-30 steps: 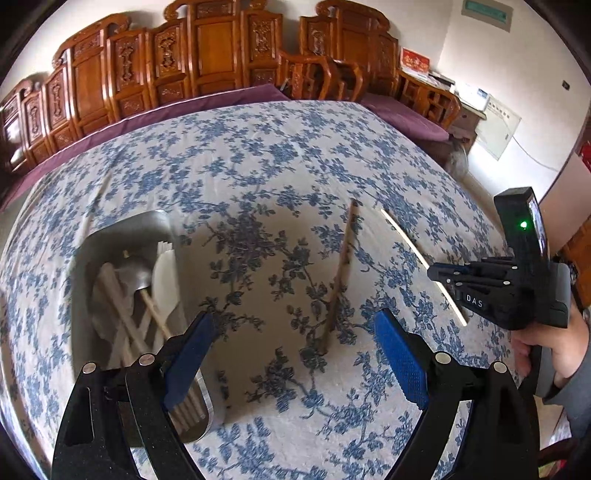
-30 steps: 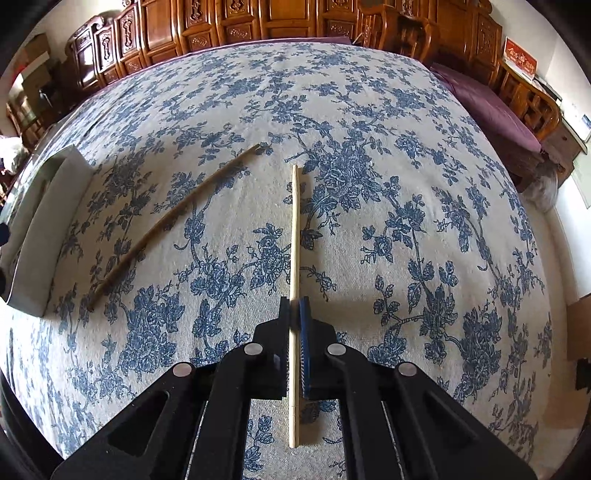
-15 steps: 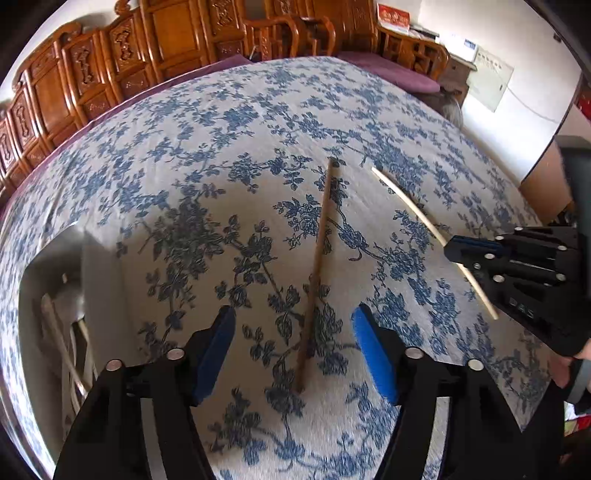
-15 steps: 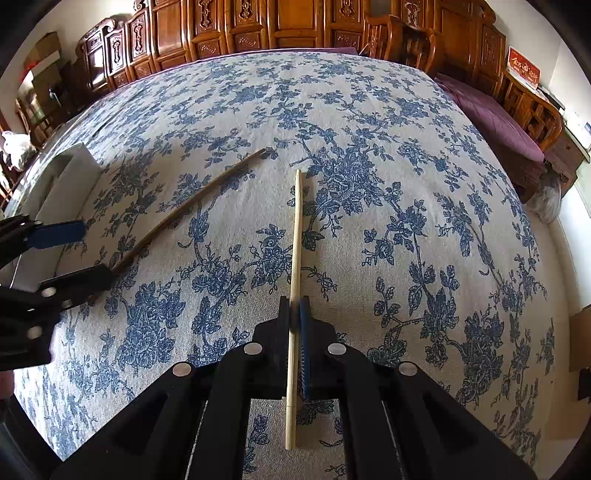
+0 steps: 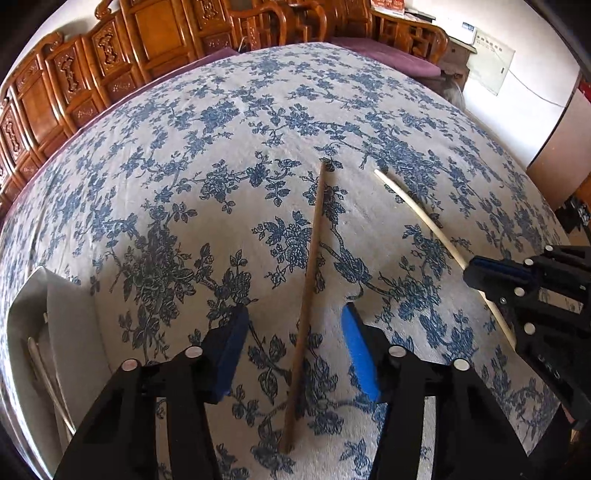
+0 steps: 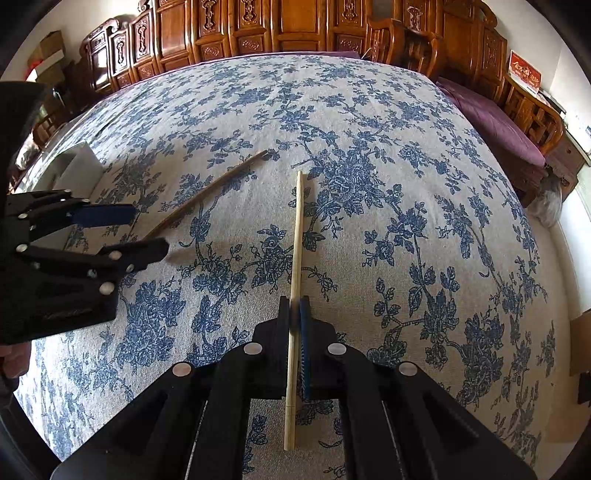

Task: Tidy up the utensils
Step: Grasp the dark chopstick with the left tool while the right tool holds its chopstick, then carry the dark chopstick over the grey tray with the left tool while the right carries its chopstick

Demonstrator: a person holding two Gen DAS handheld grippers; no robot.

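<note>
- One table, covered by a cloth printed with blue flowers, fills both views; carved wooden furniture lines the far wall.
- One grey tray sits on the table at the left edge of the left view. It holds pale sticks, perhaps chopsticks, but that corner is too blurred to count them.
- Two claws are in view, one per hand.
- The left claw has its blue pads wide apart, straddling the near part of the dark stick without touching it. It also shows from the side at the left of the right view.
- The right claw is clamped on the pale stick near its near end, with both ends poking out past the pads. It shows at the right of the left view.
- Two loose sticks: one dark stick lies flat on the cloth, and one pale stick points away along the cloth, just beside the dark one and not touching it.
</note>
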